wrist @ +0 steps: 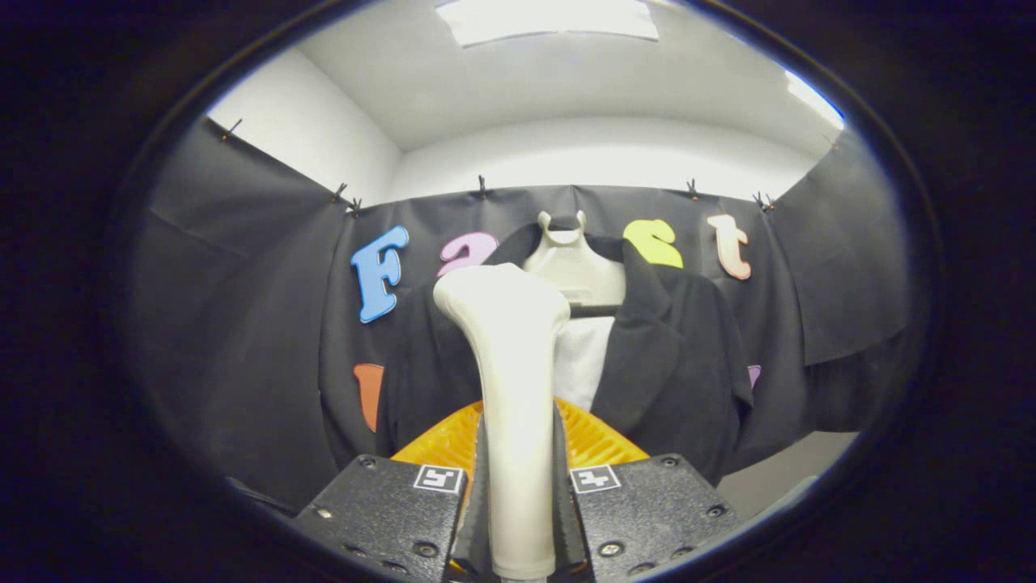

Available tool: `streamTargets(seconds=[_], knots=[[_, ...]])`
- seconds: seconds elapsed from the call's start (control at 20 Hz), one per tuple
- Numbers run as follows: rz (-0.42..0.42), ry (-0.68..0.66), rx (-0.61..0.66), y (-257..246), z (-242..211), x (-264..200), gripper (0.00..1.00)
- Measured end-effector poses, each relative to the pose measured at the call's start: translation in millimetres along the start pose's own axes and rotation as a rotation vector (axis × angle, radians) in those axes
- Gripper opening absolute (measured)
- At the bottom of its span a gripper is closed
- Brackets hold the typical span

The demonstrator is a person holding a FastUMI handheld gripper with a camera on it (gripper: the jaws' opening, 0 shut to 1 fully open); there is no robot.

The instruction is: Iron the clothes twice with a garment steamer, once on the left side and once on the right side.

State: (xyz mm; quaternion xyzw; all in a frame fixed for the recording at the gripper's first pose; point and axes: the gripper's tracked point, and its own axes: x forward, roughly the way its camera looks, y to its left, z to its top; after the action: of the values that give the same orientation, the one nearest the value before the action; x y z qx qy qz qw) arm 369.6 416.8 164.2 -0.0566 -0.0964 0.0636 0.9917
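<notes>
Recording booth | black cloth wall (243, 324) clipped up | white room walls (324, 138)

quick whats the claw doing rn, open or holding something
Claw: shut on the garment steamer, both fingers pressing its handle, head raised toward the dark jacket on the hanger.

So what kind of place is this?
Probably a staged recording booth, not a home: black cloth wall clipped up under a plain white ceiling, a dark jacket on a hanger, and the fingers shut on a white garment steamer.
</notes>
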Motion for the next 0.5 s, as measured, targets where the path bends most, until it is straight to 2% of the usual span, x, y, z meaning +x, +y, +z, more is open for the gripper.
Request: streamTargets(seconds=[0.15, 0.3, 0.5], knots=[[-0.007, -0.009, -0.045, 11.3, 12.0, 23.7, 0.35], [-0.052, -0.021, -0.109, 18.7, 8.4, 46.4, 0.35], [-0.069, -0.053, -0.163, 18.7, 0.0, 46.8, 0.35]])
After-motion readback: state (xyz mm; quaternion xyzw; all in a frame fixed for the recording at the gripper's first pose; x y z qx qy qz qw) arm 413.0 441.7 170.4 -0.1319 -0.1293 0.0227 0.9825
